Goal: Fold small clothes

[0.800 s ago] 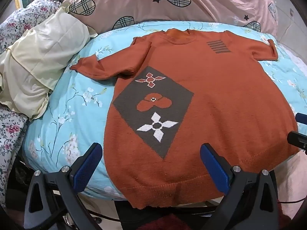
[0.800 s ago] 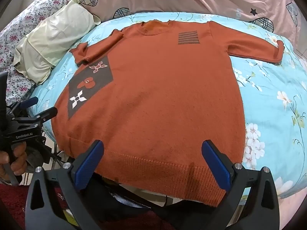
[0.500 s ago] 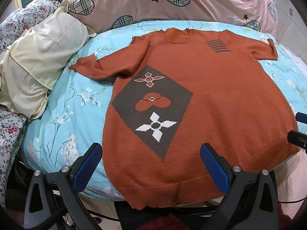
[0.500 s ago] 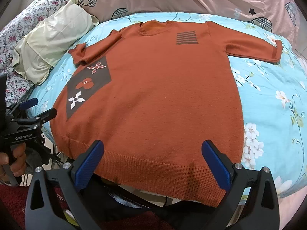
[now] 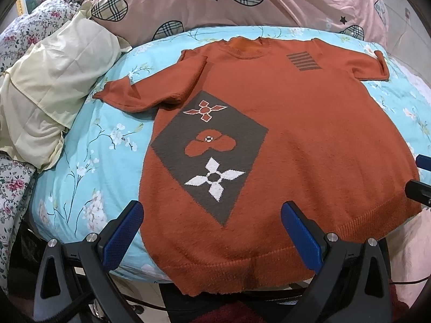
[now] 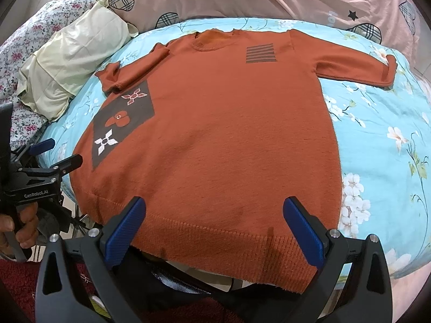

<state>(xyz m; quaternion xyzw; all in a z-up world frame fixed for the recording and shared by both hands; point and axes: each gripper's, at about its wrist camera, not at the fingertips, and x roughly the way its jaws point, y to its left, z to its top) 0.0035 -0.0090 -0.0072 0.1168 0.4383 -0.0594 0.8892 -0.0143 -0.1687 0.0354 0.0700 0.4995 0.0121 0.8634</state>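
Observation:
An orange knit sweater [image 5: 309, 134] lies spread flat, front up, on a light blue floral bed cover [image 5: 89, 156]. It has a grey diamond patch with flowers [image 5: 210, 156] and a grey striped patch near the collar. Its hem hangs over the near bed edge. It also shows in the right wrist view [image 6: 229, 134]. My left gripper [image 5: 211, 231] is open and empty, just short of the hem at the sweater's left part. My right gripper [image 6: 214, 228] is open and empty over the hem at the right part. The left gripper also shows in the right wrist view [image 6: 49, 154].
A pale yellow pillow [image 5: 51, 86] lies at the left of the bed. A pink quilt with plaid hearts [image 5: 242, 0] is bunched along the back. Floral bedding [image 5: 13, 183] is at the far left. A dark red rug [image 6: 16, 282] lies below the bed edge.
Both grippers have drawn slightly nearer to the sweater's hem; the sweater has not moved and both grippers stay open.

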